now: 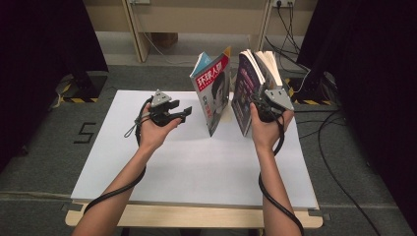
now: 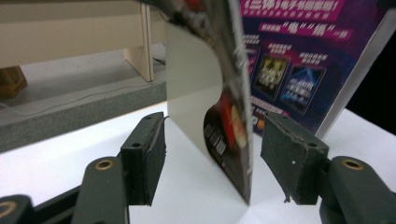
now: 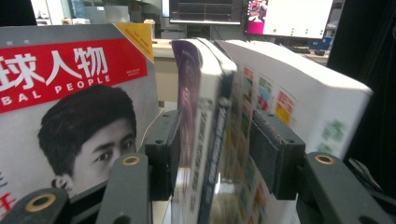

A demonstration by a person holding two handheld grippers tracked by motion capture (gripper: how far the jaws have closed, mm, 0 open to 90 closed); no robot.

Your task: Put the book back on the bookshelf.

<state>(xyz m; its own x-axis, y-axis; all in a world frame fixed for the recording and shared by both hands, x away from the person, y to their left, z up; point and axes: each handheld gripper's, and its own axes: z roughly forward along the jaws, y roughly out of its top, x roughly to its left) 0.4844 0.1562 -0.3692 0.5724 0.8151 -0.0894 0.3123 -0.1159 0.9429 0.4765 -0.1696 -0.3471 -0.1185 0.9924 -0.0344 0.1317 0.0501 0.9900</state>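
White board is covering the counter in the high view, and two magazines are being kept upright on it near its far edge. The red-titled magazine is standing on its lower edge at the middle, tilted a little, with no claw on it. Just beside it, to the right, the purple magazine is standing with its pages fanned open at the top. The left claw is being held just above the counter, left of the red-titled magazine and apart from it, jaws released. The right claw is being held against the near edge of the purple magazine by the person's right hand.

In the left gripper view, the left claw is standing wide open. The lower edge of the red-titled magazine is lying in the gap between the two pads, nearer the right pad, and neither pad is touching it. The purple cover is being seen behind it.

In the right gripper view, the right claw is straddling the spine side of the purple magazine. The left pad is touching the cover, while a gap is being left at the right pad, so the claw is released rather than clamped. The red-titled magazine is standing at the left, close by.
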